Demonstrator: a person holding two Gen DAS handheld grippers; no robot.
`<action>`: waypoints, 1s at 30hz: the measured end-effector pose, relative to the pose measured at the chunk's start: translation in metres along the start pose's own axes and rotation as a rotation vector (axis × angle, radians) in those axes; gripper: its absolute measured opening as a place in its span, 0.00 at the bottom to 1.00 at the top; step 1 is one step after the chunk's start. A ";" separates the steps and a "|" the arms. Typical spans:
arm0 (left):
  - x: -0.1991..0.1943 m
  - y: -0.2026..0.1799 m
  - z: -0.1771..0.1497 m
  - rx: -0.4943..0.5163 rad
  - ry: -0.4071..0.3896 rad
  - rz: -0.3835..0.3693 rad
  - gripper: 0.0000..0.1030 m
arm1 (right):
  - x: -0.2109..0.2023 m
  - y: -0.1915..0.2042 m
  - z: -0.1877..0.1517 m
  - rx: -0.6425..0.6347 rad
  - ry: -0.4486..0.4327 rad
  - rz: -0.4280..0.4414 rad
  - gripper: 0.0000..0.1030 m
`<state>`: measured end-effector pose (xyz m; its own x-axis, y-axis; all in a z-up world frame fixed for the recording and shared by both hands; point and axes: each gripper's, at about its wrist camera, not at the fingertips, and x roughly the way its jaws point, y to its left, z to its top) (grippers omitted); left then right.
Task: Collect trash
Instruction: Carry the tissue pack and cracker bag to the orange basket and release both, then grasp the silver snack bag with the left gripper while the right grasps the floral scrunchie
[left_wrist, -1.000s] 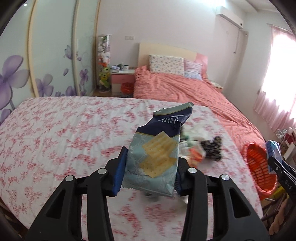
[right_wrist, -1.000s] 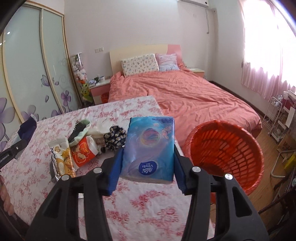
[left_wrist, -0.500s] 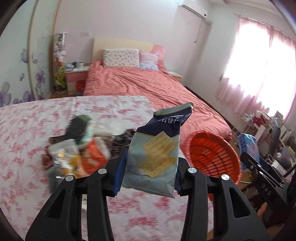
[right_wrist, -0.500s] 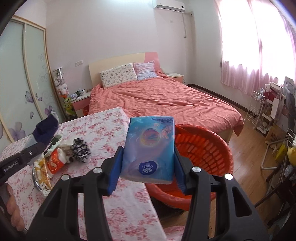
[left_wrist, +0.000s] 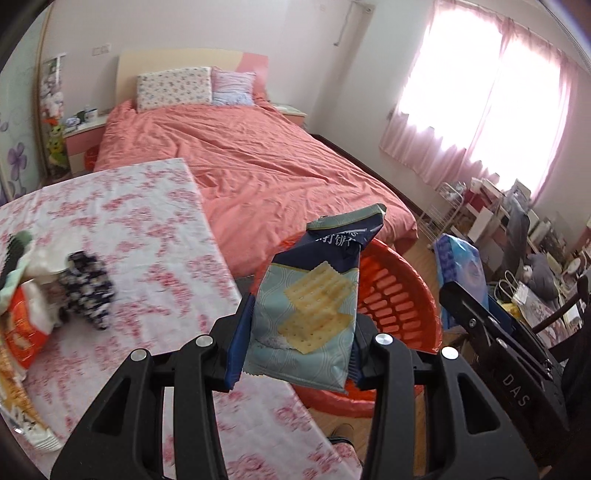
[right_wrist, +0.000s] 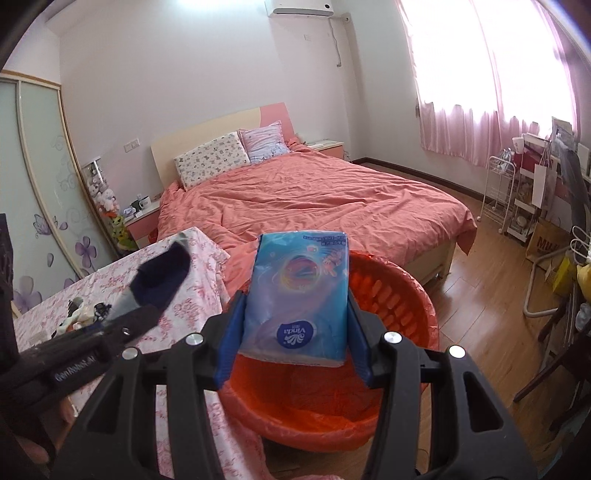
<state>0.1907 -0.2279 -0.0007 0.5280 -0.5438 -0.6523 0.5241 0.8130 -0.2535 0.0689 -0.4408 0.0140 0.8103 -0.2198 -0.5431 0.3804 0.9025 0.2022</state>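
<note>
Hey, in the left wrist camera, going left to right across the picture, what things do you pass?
Red snack packet → dark patterned bundle on the floral table → cracker packet clamped in the left gripper → orange basket → blue tissue pack in the right gripper.

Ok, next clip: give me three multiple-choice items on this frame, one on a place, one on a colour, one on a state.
1. Where is the round plastic basket?
A. on the bed
B. on the floor beside the floral-cloth table
C. on the table

2. What colour is the basket?
A. orange-red
B. green
C. white

3. What is the right gripper doing?
A. hanging open
B. shut on nothing
C. clamping a blue tissue pack

Answers: 1 B, it sits low against the table edge; 2 A, its wall and liner are orange-red; 3 C, both jaws press the pack's sides.
</note>
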 end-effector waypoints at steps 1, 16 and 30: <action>0.006 -0.005 0.001 0.009 0.007 0.000 0.43 | 0.005 -0.004 0.001 0.009 0.001 0.001 0.49; 0.051 -0.024 -0.005 0.087 0.127 0.079 0.62 | 0.036 -0.036 0.012 0.099 0.001 -0.010 0.72; -0.055 0.028 -0.038 0.132 -0.032 0.403 0.87 | -0.007 0.035 -0.005 -0.084 -0.009 -0.067 0.83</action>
<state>0.1509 -0.1670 0.0013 0.7272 -0.1961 -0.6579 0.3519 0.9293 0.1120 0.0743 -0.4059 0.0207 0.7886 -0.2837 -0.5455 0.3955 0.9133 0.0969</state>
